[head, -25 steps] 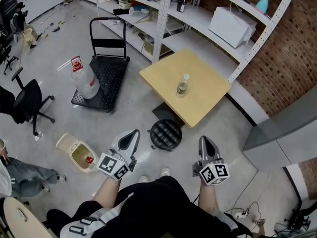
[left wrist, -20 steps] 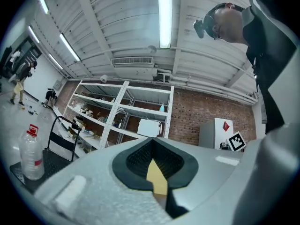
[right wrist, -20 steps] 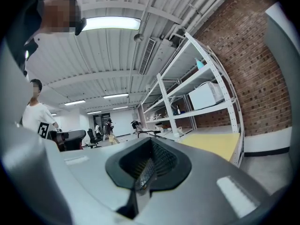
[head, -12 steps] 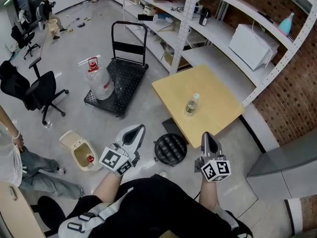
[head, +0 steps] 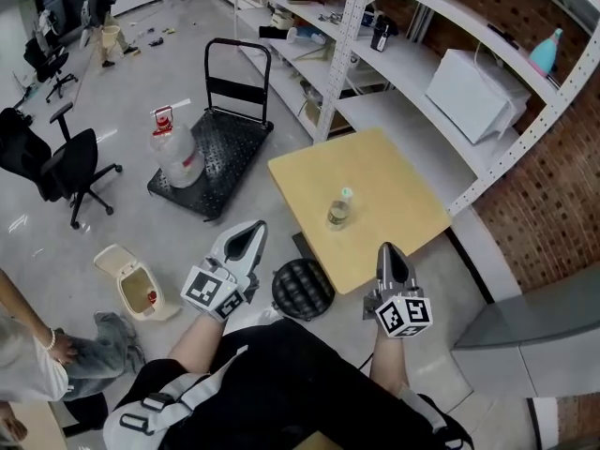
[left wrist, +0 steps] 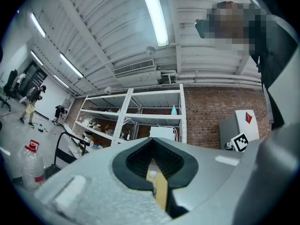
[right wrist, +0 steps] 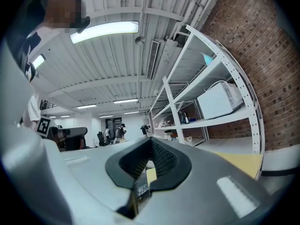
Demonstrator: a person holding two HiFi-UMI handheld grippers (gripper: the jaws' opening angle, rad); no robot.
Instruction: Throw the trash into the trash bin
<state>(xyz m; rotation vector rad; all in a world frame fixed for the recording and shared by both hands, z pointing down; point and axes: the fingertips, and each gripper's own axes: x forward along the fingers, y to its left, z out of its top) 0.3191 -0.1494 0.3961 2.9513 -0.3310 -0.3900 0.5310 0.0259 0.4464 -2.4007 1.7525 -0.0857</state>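
Looking at it, I've barely started on this one. The beige plastic trash bin [head: 120, 268] sits on the floor far left, lid flipped open, with something small and red [head: 152, 296] already inside. My left tongs [head: 249, 237] are closed on nothing. The clear plastic bottle [head: 339, 209] stands upright on the smooth square wooden table [head: 394, 195], untouched, so grabbing and binning it is all still to do. My right tongs [head: 390, 256] are closed too, and empty.

Smooth pale-wood table [head: 394, 186]; clear plastic bottle [head: 338, 210] (glossy); polished grey floor [head: 141, 92].
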